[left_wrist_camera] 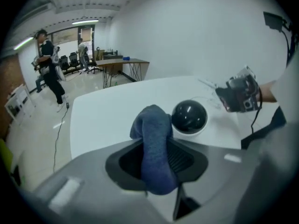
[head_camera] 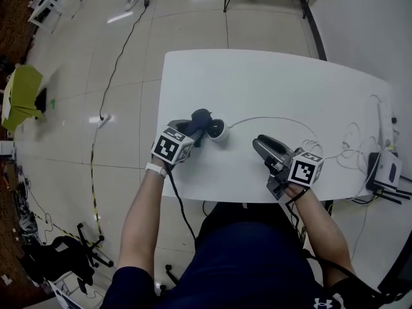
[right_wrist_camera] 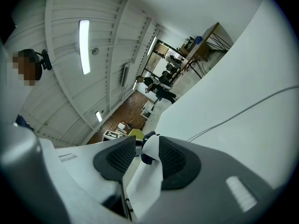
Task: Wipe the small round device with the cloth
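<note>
Blue cloth (left_wrist_camera: 153, 139) clamped in left gripper (head_camera: 195, 134), held just beside small round device (left_wrist_camera: 189, 117) on white table (head_camera: 270, 89), right gripper (right_wrist_camera: 142, 157) left parted, nothing gripped

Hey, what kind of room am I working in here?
Probably an office or lab workroom: a white table on a tiled floor, a desk and office chairs farther back, and strip lights overhead.

Office-like lab: tiled floor (head_camera: 129, 63), desk (left_wrist_camera: 122, 62), office chairs (left_wrist_camera: 72, 59), strip light (right_wrist_camera: 84, 45).

White table (head_camera: 270, 82), thin cable (head_camera: 271, 118)
</note>
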### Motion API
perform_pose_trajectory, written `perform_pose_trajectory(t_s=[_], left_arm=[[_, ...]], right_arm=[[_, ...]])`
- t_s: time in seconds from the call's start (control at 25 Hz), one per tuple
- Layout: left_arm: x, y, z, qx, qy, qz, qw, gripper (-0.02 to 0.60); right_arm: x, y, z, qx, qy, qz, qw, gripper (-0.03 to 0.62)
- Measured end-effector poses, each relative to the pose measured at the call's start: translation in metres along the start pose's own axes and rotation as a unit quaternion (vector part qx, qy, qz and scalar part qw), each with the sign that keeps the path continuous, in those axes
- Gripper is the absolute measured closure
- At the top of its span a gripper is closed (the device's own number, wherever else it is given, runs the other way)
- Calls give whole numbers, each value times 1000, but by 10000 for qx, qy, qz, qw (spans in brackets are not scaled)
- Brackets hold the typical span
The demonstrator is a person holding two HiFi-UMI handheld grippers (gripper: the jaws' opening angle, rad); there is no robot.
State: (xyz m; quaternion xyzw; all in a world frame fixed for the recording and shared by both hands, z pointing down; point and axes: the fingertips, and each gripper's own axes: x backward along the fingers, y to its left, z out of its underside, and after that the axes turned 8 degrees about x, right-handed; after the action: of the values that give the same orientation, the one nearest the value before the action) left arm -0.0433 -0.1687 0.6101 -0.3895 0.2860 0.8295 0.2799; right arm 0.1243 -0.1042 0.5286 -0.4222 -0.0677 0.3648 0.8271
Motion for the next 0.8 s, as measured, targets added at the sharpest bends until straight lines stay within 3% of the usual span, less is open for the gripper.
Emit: perform_pose_trajectory(t_s=[0.12, 0.28, 0.36, 0.48, 0.56, 0.68, 0.8], left_arm=[[-18, 3, 9, -741, 343, -313, 9962, 456], [-30, 8, 16, -1764, 804, -748, 9782, 454], [-21, 13, 15, -1956, 941, -988, 9711, 454], [10, 9, -7, -1716, 513, -1068, 9780, 454], [33, -6, -29, -1818, 95, -954, 9786, 454], [55, -45, -57, -2466, -327, -640, 9664, 454], [53, -74, -62, -3017, -273, -285, 9526, 454]], right_arm=[[5, -3, 0, 3, -50, 67, 10000, 434], [9, -1, 2, 0, -55, 102, 9999, 436], [10, 2, 3, 15, -45, 98, 9999, 437], [12, 6, 2, 30, -29, 84, 10000, 439], [12, 7, 1, 44, -31, 19, 10000, 441], [10, 8, 4, 72, -9, -95, 9999, 442], [4, 16, 9, 75, 51, -199, 9998, 442]])
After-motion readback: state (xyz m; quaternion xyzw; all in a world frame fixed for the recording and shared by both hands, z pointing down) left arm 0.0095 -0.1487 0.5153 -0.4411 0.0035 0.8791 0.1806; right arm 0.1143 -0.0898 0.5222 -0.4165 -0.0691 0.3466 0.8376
